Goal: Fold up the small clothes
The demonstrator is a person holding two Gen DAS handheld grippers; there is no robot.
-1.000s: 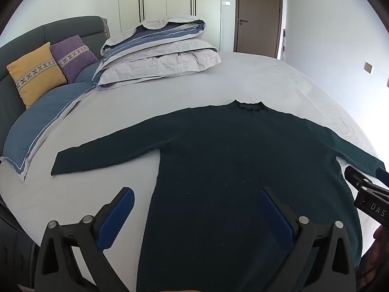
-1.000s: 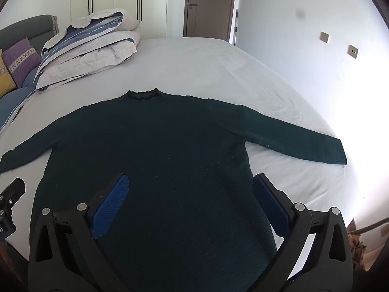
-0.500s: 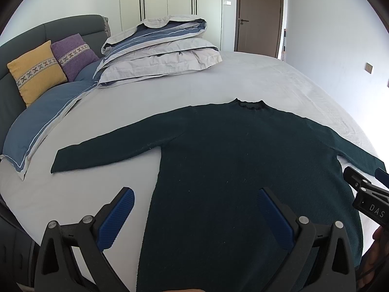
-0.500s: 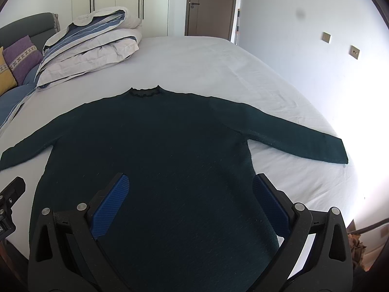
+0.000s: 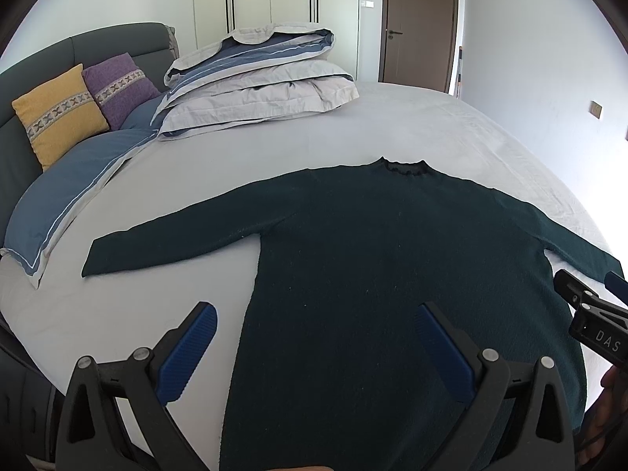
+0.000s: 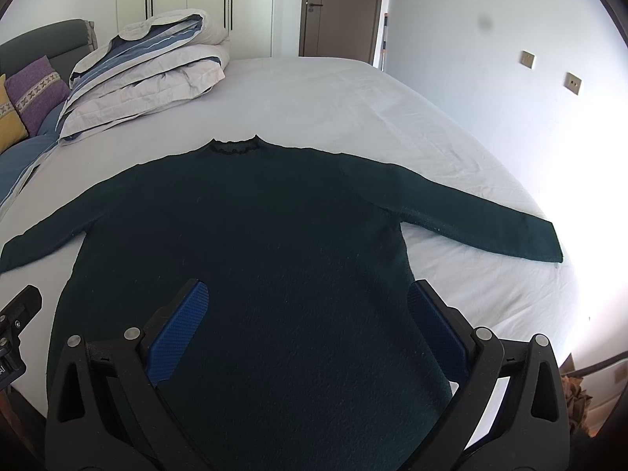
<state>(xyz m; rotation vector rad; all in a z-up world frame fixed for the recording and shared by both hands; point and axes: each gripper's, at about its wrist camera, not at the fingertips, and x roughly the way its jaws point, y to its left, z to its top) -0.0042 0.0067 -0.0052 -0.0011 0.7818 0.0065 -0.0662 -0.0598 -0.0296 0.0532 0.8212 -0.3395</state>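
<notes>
A dark green long-sleeved sweater (image 5: 392, 259) lies flat on the white bed sheet (image 5: 392, 125), collar away from me, both sleeves spread out. It also shows in the right wrist view (image 6: 282, 235). My left gripper (image 5: 314, 310) is open and empty, above the sweater's lower left side edge. My right gripper (image 6: 308, 294) is open and empty, above the sweater's lower right part. The right gripper's body also shows at the right edge of the left wrist view (image 5: 588, 314).
A folded duvet (image 5: 255, 74) is stacked at the far left of the bed. Yellow (image 5: 59, 110) and purple (image 5: 121, 86) cushions lean on the grey headboard, with a blue pillow (image 5: 66, 196) beside them. A brown door (image 5: 420, 23) is behind. The bed's edge lies right (image 6: 565, 274).
Both grippers have risen or drawn back slightly, so the sweater sits a little lower in view. The sweater has not moved and both grippers stay open.
</notes>
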